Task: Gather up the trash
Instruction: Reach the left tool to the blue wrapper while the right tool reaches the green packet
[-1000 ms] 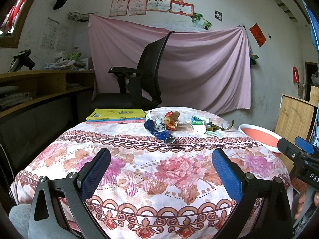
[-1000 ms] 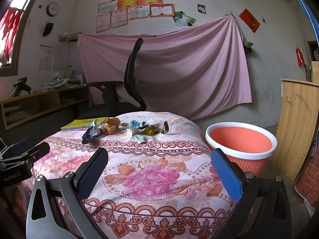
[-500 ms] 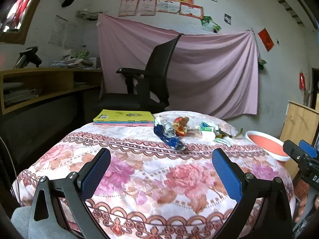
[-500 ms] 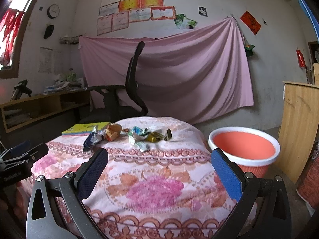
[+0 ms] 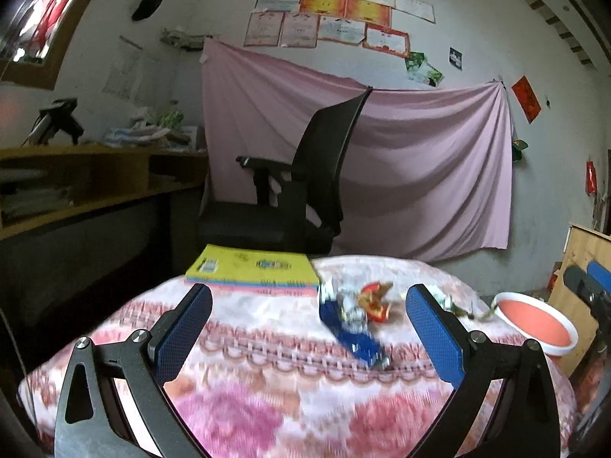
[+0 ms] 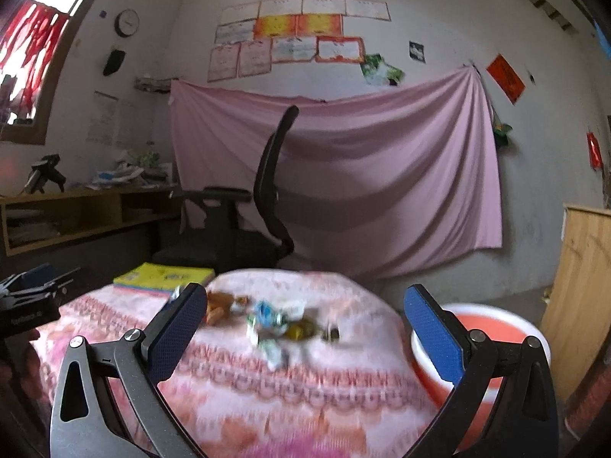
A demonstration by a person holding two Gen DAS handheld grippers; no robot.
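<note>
Trash lies in a row near the far edge of the round table [image 5: 267,393] with a floral cloth. A blue wrapper [image 5: 353,328] and a red-orange crumpled piece [image 5: 376,299] sit just ahead of my left gripper [image 5: 307,337], which is open and empty. In the right wrist view, blurred wrappers [image 6: 269,318], an orange piece [image 6: 219,305] and a dark yellowish piece [image 6: 301,330] lie between the open, empty fingers of my right gripper [image 6: 301,337]. An orange basin with a white rim [image 6: 492,332] [image 5: 534,322] stands beside the table on the right.
A stack of yellow and pink books [image 5: 252,271] [image 6: 164,276] lies at the table's far left. A black office chair [image 5: 290,194] stands behind the table before a pink sheet. A wooden desk [image 5: 76,179] runs along the left wall; a wooden board [image 6: 580,294] leans at the right.
Both grippers have moved forward and lower toward the trash, which now looks nearer and larger. The views are blurred by motion. Both grippers stay open.
</note>
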